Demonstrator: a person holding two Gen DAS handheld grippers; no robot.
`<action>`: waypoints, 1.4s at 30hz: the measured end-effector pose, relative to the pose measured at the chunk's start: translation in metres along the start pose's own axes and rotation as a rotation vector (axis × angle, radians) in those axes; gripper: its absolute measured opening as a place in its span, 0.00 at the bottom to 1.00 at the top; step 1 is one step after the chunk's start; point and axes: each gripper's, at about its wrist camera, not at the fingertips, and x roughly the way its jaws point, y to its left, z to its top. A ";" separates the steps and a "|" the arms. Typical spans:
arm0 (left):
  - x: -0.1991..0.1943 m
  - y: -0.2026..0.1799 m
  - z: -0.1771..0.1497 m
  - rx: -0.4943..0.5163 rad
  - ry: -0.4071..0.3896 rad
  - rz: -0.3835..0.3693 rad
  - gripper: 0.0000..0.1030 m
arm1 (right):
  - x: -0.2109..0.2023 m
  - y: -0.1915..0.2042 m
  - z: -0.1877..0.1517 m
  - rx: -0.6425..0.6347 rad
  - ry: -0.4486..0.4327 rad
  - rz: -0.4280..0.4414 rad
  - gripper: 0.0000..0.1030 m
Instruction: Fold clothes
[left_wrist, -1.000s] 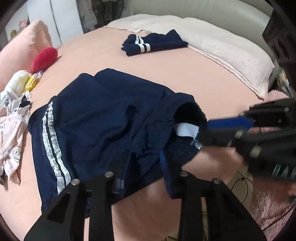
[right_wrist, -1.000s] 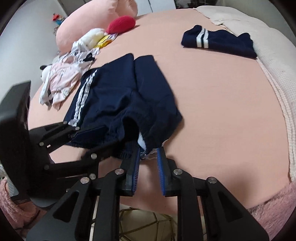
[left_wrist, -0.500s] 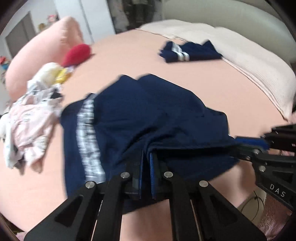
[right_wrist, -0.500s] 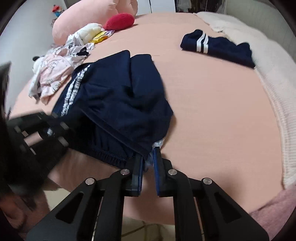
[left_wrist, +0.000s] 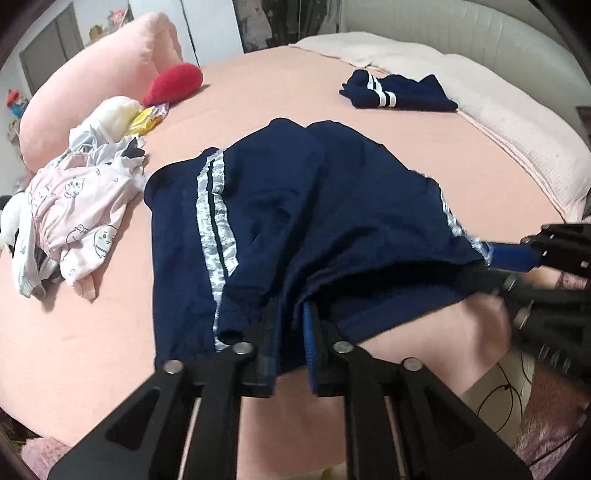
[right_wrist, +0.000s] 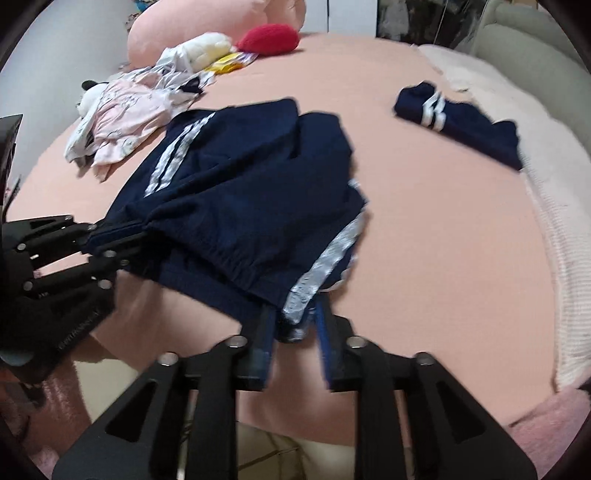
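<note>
With both grippers clamped on the waistband, the navy shorts (left_wrist: 295, 229) hang stretched between them over the near edge of the pink bed (left_wrist: 258, 74), legs lying flat further in. Left gripper (left_wrist: 290, 332) has its fingers pressed together on a bunch of waistband near the striped side seam; right gripper (right_wrist: 293, 325) is pinching the opposite corner, right where the silver stripe (right_wrist: 325, 266) runs down to the elastic. Nice symmetric hold, though the cloth between them sags and wrinkles.

To do this well, I'd say pull the two corners gently apart first, so the waistband goes taut and the creases fall out. Then carry both corners forward together, level, and lay the waistband down onto the leg hems, edges matched. Keep the lift low, otherwise the legs will likely drag and bunch up underneath.

Watch the neighbours: the pile of pale pink clothes (left_wrist: 74, 221) sits just beside the striped leg, and a snagged sleeve would spoil the fold. Further back, a folded navy garment (left_wrist: 395, 96) lies well apart, near the cream blanket (left_wrist: 517, 129).
</note>
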 end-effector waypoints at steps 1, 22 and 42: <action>0.002 -0.001 0.000 -0.003 -0.006 0.009 0.39 | 0.006 0.001 0.000 0.004 0.009 0.009 0.38; -0.031 0.034 0.019 -0.115 -0.095 0.093 0.03 | 0.014 -0.037 -0.001 0.133 0.092 -0.046 0.09; -0.065 0.081 0.017 -0.188 -0.092 0.099 0.07 | -0.068 -0.021 0.045 0.088 -0.156 -0.224 0.07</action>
